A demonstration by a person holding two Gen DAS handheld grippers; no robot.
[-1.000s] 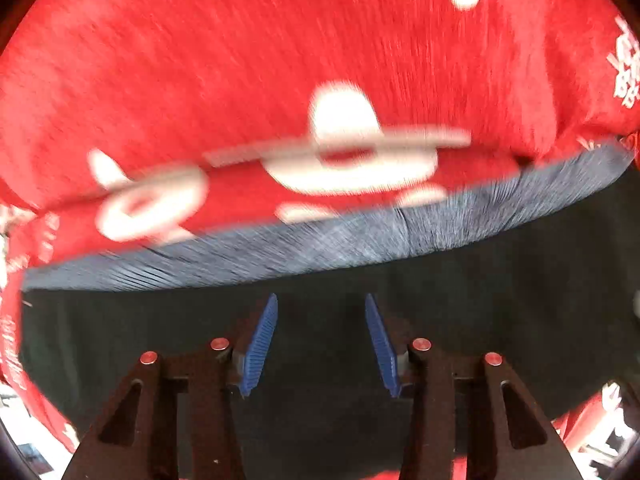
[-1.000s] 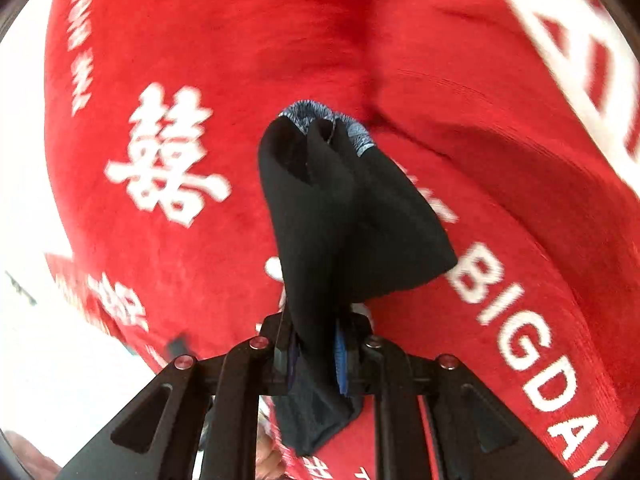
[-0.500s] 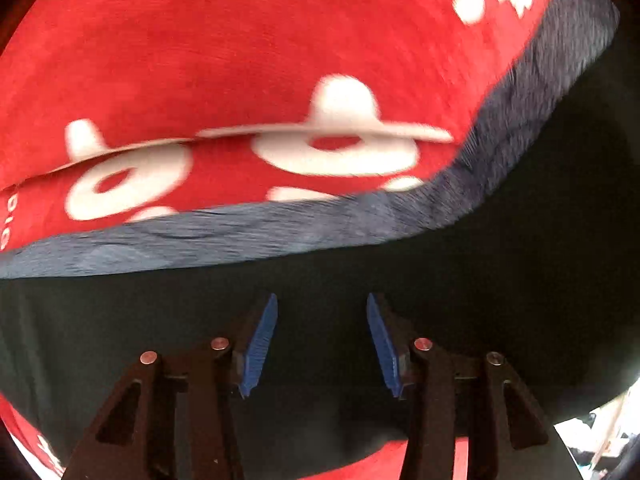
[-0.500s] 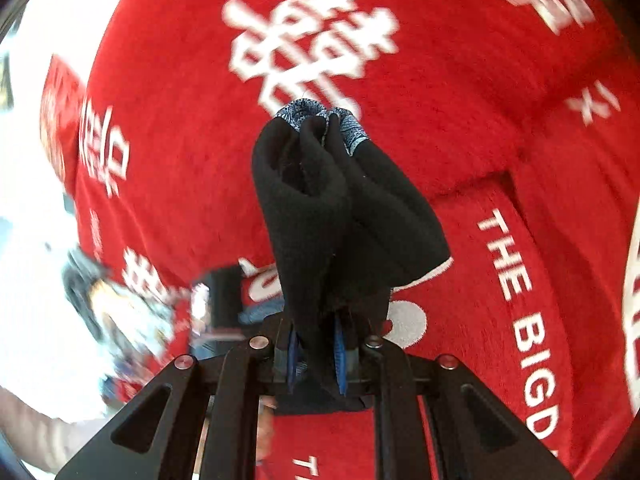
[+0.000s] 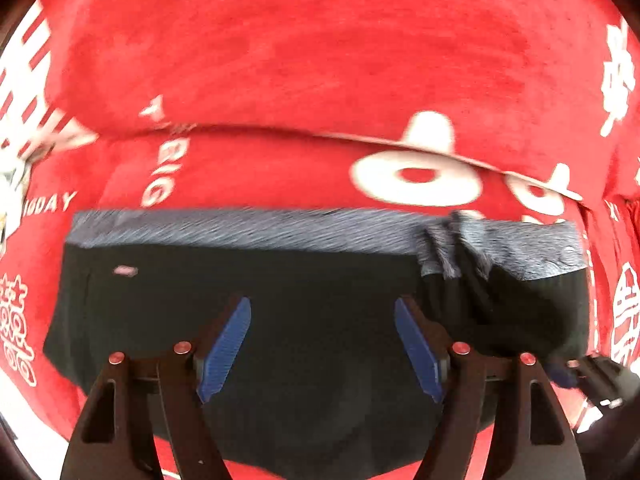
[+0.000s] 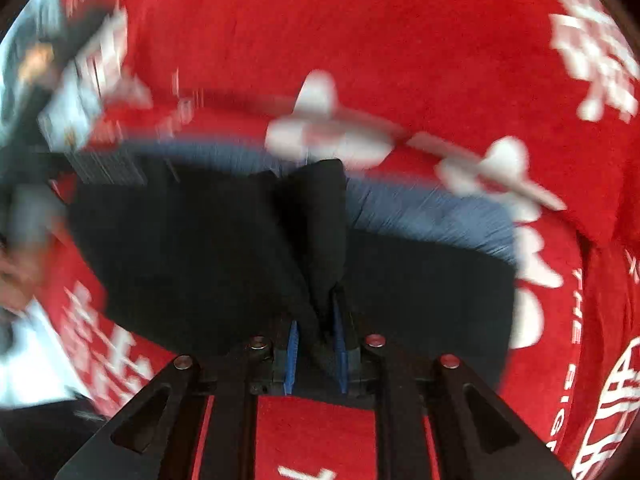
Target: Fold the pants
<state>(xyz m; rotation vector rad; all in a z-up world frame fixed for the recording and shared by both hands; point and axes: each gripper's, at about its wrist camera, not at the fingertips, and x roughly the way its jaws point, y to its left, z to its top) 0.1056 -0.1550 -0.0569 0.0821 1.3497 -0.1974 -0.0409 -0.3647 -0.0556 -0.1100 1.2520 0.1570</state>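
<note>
Pants flat on cloth | left tool opening, empty | right tool opening, fold between

A red plush cloth printed with white characters and letters covers the whole surface, and a fold line in it runs from nine o'clock across to three o'clock. White round shapes sit toward two o'clock, and the words "BIG" and "DAY" read toward nine o'clock. Up at ten o'clock in the right wrist view lies a blurred jumble of pale and dark objects, too smeared to name.
</note>
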